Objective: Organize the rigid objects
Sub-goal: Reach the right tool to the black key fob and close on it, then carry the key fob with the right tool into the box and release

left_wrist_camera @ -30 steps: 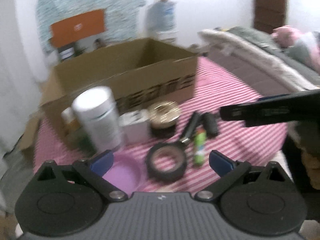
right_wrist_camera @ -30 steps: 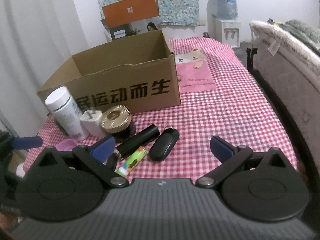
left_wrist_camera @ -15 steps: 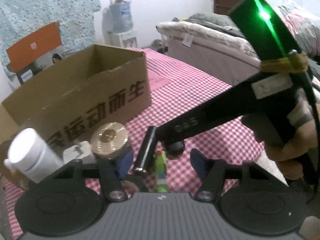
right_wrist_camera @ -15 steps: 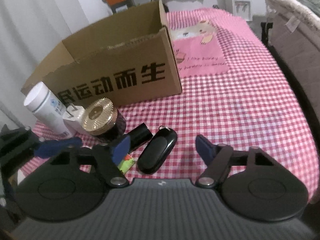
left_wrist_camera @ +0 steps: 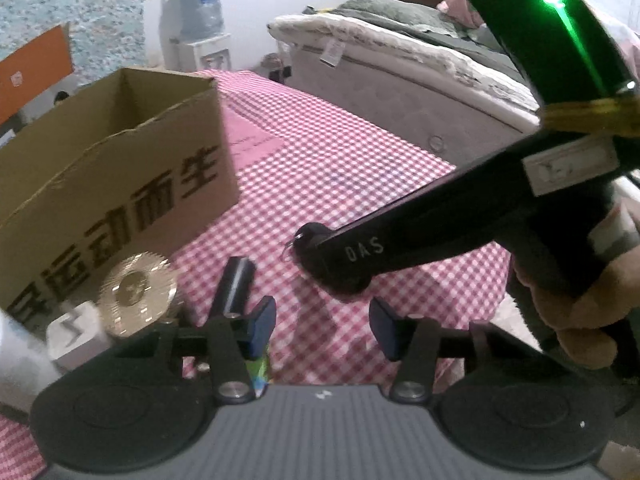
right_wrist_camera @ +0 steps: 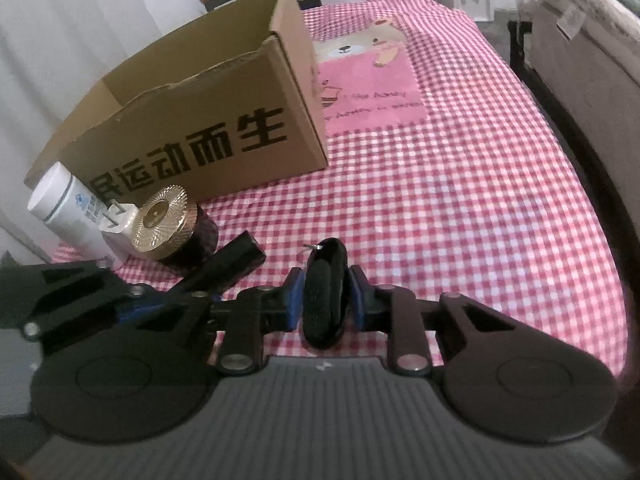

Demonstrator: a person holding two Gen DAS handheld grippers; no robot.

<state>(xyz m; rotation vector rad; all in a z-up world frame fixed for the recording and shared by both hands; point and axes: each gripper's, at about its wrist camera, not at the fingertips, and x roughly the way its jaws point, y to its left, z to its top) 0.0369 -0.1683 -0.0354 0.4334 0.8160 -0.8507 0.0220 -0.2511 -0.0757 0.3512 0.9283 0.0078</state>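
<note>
My right gripper (right_wrist_camera: 323, 298) is shut on a black oval key fob (right_wrist_camera: 325, 286), held on edge just above the checked cloth; the fob also shows in the left wrist view (left_wrist_camera: 320, 250) under the right gripper's arm. My left gripper (left_wrist_camera: 322, 328) is open and empty, just right of a black cylinder (left_wrist_camera: 234, 286) and a green lighter (left_wrist_camera: 258, 372). An open cardboard box (right_wrist_camera: 208, 120) stands behind, also in the left wrist view (left_wrist_camera: 120, 184). A gold-lidded jar (right_wrist_camera: 168, 226), a white charger (right_wrist_camera: 120, 220) and a white bottle (right_wrist_camera: 68, 212) stand before the box.
The table carries a red-and-white checked cloth (right_wrist_camera: 460, 208) with a pink bear patch (right_wrist_camera: 368, 84). A bed (left_wrist_camera: 400, 72) lies along the right side. A water dispenser (left_wrist_camera: 200, 32) stands at the back wall.
My right gripper has come down and closed on the key fob. My left gripper has swung right and narrowed its opening, leaving the tape roll and pink dish out of view.
</note>
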